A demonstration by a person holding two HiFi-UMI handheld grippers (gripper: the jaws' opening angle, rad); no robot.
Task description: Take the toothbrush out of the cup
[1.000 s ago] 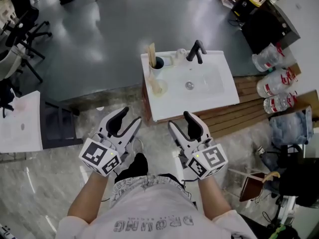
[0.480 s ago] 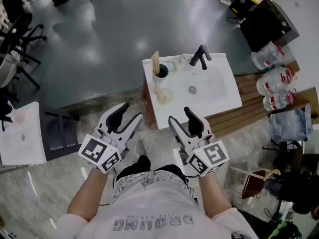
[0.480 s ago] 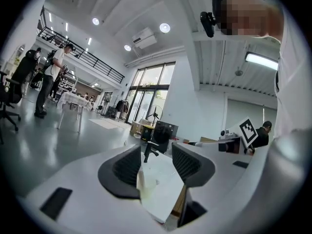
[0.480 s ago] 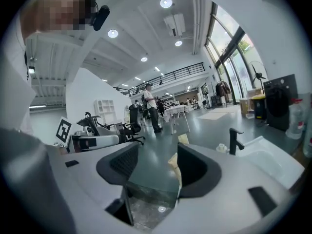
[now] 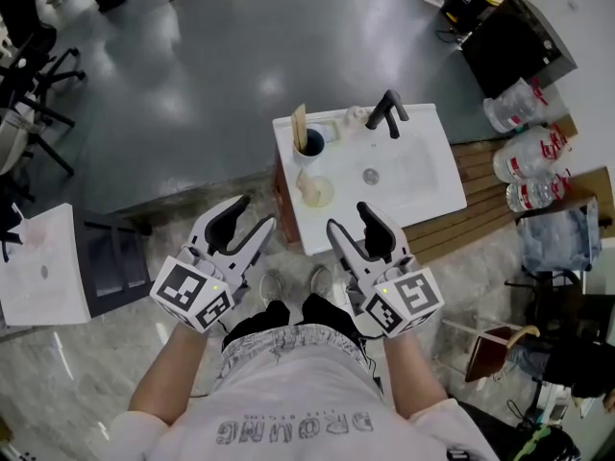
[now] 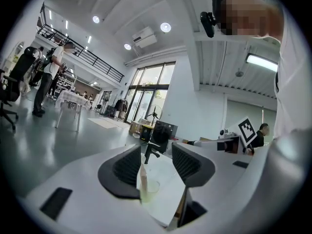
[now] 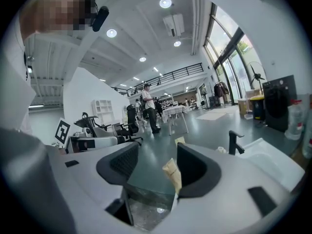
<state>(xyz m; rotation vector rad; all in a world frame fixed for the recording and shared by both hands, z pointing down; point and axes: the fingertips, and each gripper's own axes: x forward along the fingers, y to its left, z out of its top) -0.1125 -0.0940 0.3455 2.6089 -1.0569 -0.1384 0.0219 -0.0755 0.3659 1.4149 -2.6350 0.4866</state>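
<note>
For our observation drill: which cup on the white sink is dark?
The round dark cup holding the pale toothbrush; the other cup is translucent yellowish.

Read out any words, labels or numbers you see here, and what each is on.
On the shirt: one line of capitals, upside down in the head view, too blurred to read.
On the bottles: red labels, print too small to read.
On the left gripper and right gripper: square black-and-white markers, no letters.

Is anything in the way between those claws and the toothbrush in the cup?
Mostly no. The left gripper and right gripper hang open short of the sink; only a pale yellowish item on its rim sits in front of the cup holding the toothbrush.
</note>
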